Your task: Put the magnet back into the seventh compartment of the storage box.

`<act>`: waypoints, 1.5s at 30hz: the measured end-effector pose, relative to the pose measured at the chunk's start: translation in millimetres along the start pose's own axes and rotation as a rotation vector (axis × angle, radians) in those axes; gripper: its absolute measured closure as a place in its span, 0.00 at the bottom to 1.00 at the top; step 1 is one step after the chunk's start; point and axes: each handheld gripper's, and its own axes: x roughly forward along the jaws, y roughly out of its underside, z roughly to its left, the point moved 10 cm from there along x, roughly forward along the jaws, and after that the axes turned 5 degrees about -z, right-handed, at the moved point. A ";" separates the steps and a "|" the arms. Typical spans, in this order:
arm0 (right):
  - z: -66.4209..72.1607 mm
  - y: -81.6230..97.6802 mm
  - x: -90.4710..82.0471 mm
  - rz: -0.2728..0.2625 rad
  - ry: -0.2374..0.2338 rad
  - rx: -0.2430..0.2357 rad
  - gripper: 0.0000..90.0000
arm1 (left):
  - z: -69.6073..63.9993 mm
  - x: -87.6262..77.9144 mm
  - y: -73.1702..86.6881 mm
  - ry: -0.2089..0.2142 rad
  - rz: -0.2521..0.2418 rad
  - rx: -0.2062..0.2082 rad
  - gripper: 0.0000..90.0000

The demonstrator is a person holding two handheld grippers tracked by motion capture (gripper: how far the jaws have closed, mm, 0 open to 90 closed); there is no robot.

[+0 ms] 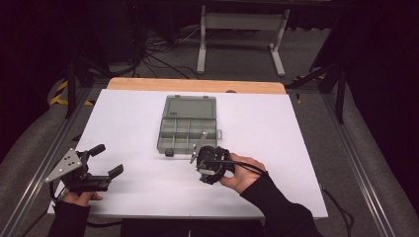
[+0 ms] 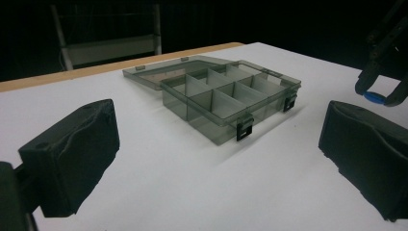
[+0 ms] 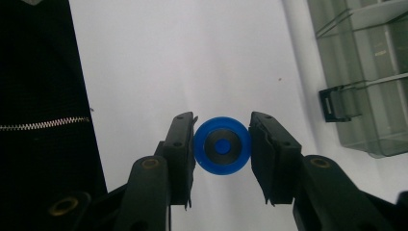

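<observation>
A smoky clear compartment box [image 1: 189, 129] lies open at the middle of the white table [image 1: 276, 148], its lid folded back and its cells looking empty. My right gripper [image 1: 210, 168] points down just in front of the box's near right corner. In the right gripper view it [image 3: 222, 139] is shut on a small blue round disc [image 3: 222, 146] with a dark centre, pinched at its rim. From the left gripper view, the disc [image 2: 374, 97] appears at the far right. My left gripper [image 1: 108, 159] rests open at the table's near left, nothing between its pads [image 2: 72, 154].
The box [image 2: 231, 98] has two black latches on its front wall. A wooden strip [image 1: 197, 85] runs along the table's far edge, with a white metal stand [image 1: 242, 34] and cables on the floor behind. A dark zipped garment [image 3: 43, 125] borders the right gripper view.
</observation>
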 end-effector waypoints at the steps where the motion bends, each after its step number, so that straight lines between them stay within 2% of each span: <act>1: -0.5 -0.8 -1.5 -0.004 -0.002 0.002 0.69 | 0.1 0.0 -0.1 0.000 -0.001 0.000 0.01; 15: -11.7 -11.9 -18.9 -0.034 0.002 0.011 0.69 | 0.3 0.1 0.1 0.000 0.000 -0.001 0.01; 19: -17.5 -16.7 -23.3 -0.041 0.004 0.013 0.69 | 0.4 0.1 0.0 0.000 -0.001 -0.001 0.01; 24: -31.6 -24.1 -28.0 -0.053 0.024 0.026 0.69 | 0.0 0.3 0.5 0.002 0.004 0.000 0.01; 38: -64.6 -40.3 -19.5 -0.069 0.059 0.066 0.69 | 0.6 0.1 0.7 0.002 0.003 0.000 0.01; 45: -80.1 -45.9 -14.2 -0.078 0.083 0.104 0.69 | 0.3 0.3 1.1 0.003 0.007 0.000 0.01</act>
